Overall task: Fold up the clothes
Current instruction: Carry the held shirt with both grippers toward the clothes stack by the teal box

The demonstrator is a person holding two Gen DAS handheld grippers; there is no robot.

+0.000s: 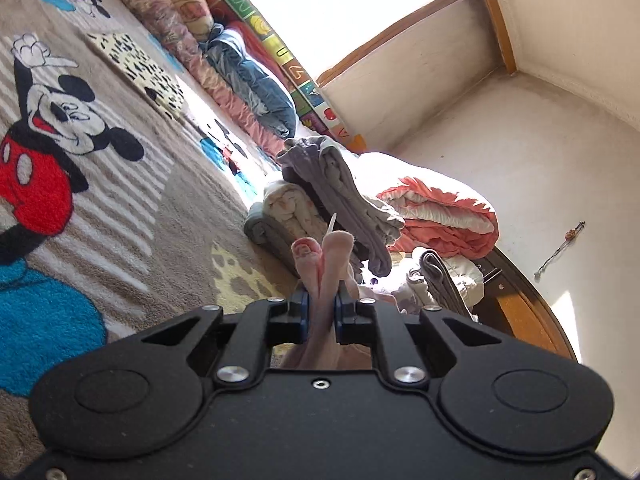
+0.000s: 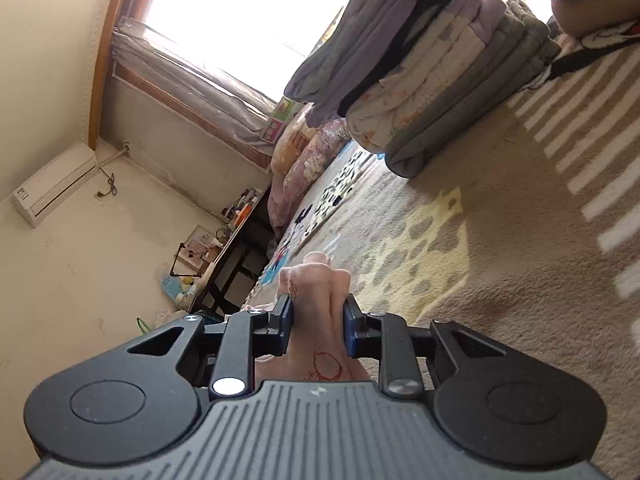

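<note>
A pale pink garment (image 1: 326,256) with a red print is pinched in my left gripper (image 1: 321,304), whose blue pads press on a bunched fold; the cloth pokes out past the fingertips and hangs below. In the right wrist view my right gripper (image 2: 318,312) is shut on a thicker bunch of the same pink garment (image 2: 316,280), lifted above the carpet. A stack of folded clothes (image 1: 288,208) sits on the carpet just beyond the left gripper, with grey garments draped over it. The same stack of folded clothes (image 2: 448,80) lies far right in the right wrist view.
A beige cartoon-mouse carpet (image 1: 100,160) covers the floor. Pillows and bedding (image 1: 240,56) line the wall under a bright window. A coral and white quilt (image 1: 444,216) lies on a wooden bed frame (image 1: 524,308). A dark cluttered desk (image 2: 236,248) and wall air conditioner (image 2: 56,184) stand at left.
</note>
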